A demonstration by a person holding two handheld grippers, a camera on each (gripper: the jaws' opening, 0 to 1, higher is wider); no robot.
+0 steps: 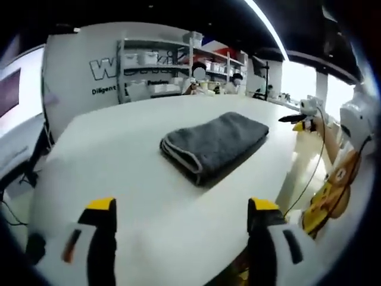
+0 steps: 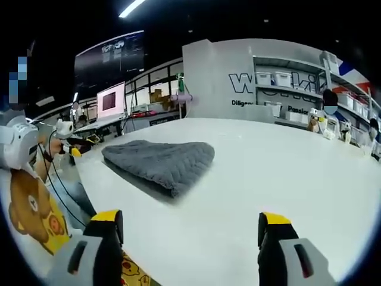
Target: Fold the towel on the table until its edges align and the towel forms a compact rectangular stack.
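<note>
A dark grey towel [image 1: 215, 145] lies folded into a thick rectangular stack on the white table [image 1: 119, 155], with its pale-edged fold facing the left gripper view. In the right gripper view the same towel [image 2: 161, 159] rests left of centre, near the table's left edge. My left gripper [image 1: 181, 217] hovers over the near part of the table, open, with nothing between its yellow-tipped jaws. My right gripper [image 2: 189, 229] is open too and holds nothing. Both stand well short of the towel. The other gripper [image 1: 303, 116] shows at the right, held by a person [image 2: 24, 179] in a bear-print apron.
Shelves with white bins [image 1: 158, 74] stand behind the table's far edge, where people sit [image 2: 327, 116]. A desk with a monitor [image 2: 110, 101] is off to the left in the right gripper view. Cables [image 1: 312, 173] hang past the table's right edge.
</note>
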